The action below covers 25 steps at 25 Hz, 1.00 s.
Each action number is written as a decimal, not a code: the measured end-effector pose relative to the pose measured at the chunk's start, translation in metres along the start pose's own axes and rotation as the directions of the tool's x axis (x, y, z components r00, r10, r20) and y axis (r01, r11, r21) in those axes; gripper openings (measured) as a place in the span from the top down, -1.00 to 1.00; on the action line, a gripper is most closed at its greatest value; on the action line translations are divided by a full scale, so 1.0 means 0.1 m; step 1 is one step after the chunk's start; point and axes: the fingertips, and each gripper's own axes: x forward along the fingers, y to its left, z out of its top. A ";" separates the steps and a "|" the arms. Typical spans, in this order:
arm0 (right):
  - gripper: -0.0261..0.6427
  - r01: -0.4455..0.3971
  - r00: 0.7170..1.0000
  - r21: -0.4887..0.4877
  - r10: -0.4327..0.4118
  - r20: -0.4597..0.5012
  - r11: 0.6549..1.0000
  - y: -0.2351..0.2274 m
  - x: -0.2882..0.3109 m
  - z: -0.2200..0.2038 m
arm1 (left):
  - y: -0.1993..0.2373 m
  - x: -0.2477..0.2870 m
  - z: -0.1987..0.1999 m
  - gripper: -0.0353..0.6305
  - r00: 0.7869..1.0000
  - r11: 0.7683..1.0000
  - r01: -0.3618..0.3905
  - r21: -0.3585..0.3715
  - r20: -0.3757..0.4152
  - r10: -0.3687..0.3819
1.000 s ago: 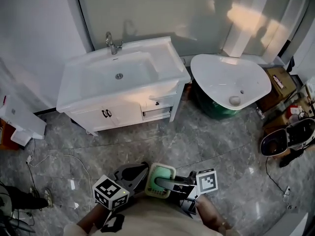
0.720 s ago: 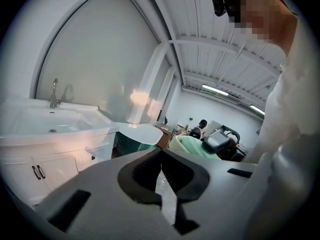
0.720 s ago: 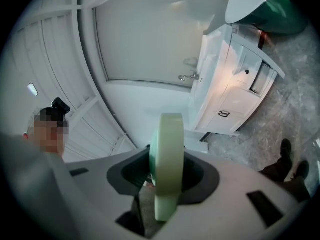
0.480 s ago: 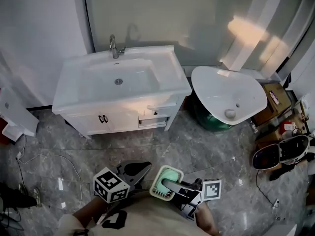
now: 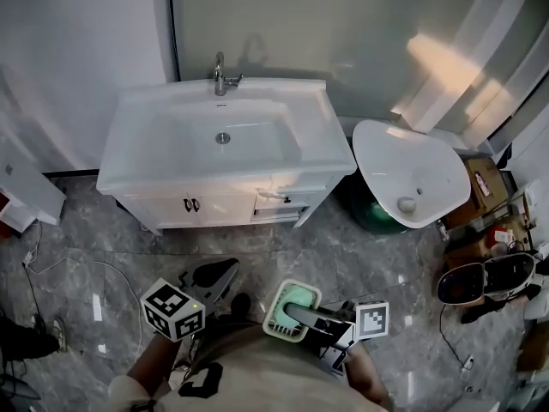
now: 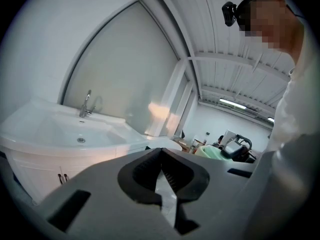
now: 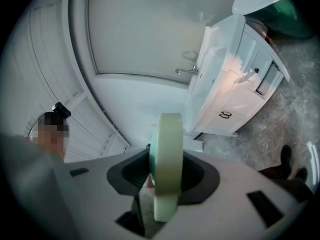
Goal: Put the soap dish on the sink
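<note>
Below, rounded green soap dish (image 5: 292,299), glossy sink (image 5: 154,136)

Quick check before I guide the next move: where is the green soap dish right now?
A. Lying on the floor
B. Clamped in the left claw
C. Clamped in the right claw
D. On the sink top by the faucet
C: the right gripper view shows the soap dish pinched edge-on in the right claw, and the head view shows it above the floor, short of the sink.

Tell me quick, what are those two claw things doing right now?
Left gripper: closed, holding nothing.
Right gripper: closed on the green soap dish.
</note>
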 end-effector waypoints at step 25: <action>0.48 0.002 0.979 -0.015 -0.005 -0.205 1.000 -0.13 0.95 0.54 | 1.39 -0.74 -0.05 0.83 0.951 0.950 -0.308 -0.056 0.008 0.309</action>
